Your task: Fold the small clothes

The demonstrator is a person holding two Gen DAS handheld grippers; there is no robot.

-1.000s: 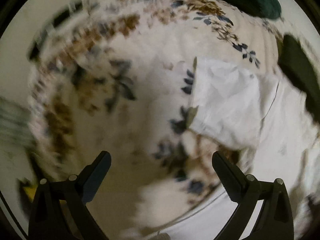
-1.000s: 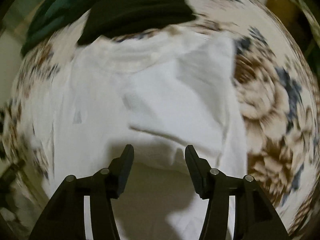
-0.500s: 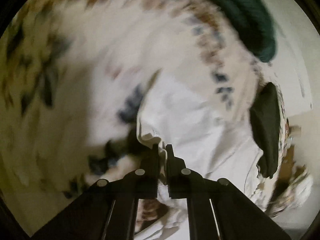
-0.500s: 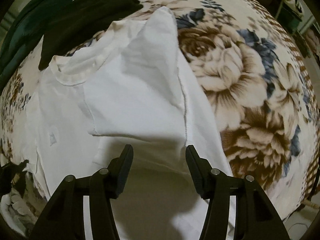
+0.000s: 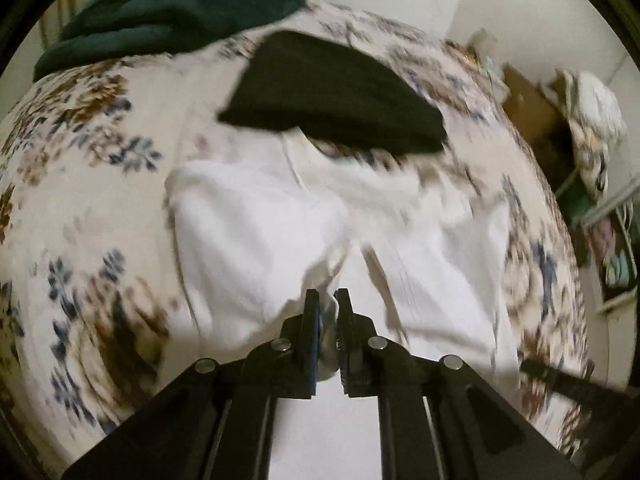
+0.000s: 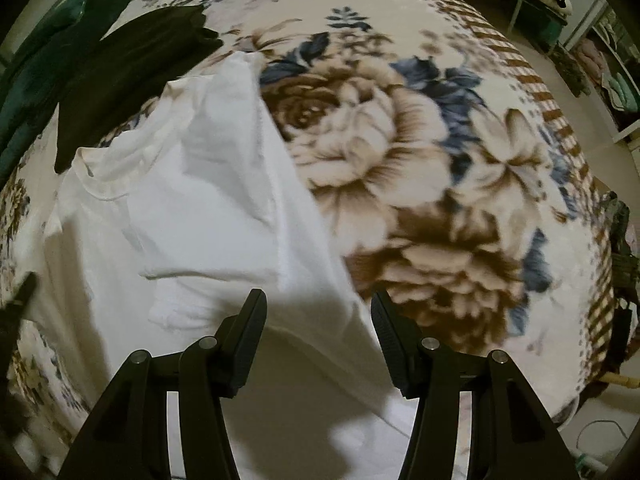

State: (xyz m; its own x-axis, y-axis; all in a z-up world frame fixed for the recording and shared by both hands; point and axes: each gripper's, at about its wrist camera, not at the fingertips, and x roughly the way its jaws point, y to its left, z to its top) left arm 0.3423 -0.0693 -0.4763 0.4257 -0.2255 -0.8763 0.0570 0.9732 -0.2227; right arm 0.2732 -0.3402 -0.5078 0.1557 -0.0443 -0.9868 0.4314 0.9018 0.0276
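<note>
In the left wrist view, the left gripper [image 5: 327,300] sits at 6 o'clock with its two fingers pressed nearly together, clamped on a bunched fold of the white T-shirt [image 5: 256,232]. The shirt spreads from the fingers up toward the middle of the frame, lying on the floral blanket [image 5: 92,184] that covers the bed. Just past the shirt's neckline, toward 12 o'clock, lies a black garment [image 5: 332,96], its near edge touching or overlapping the collar; motion blur keeps me from telling which. A dark green garment [image 5: 168,12] is heaped at 11 o'clock, near the black one. At 3 o'clock, off the bed, stands a cluttered shelf [image 5: 612,256] holding blurred items. In the right wrist view, the right gripper [image 6: 318,312] at 6 o'clock has its fingers spread wide apart, holding nothing, hovering over the lower part of the white T-shirt [image 6: 208,208]. One sleeve is folded inward over the chest, and the collar lies toward 10 o'clock. The black garment [image 6: 128,76] sits at 10 o'clock just beyond the collar, with the dark green garment [image 6: 36,76] beside it at the frame edge. The floral blanket [image 6: 420,168] fills the side from 1 to 4 o'clock.
</note>
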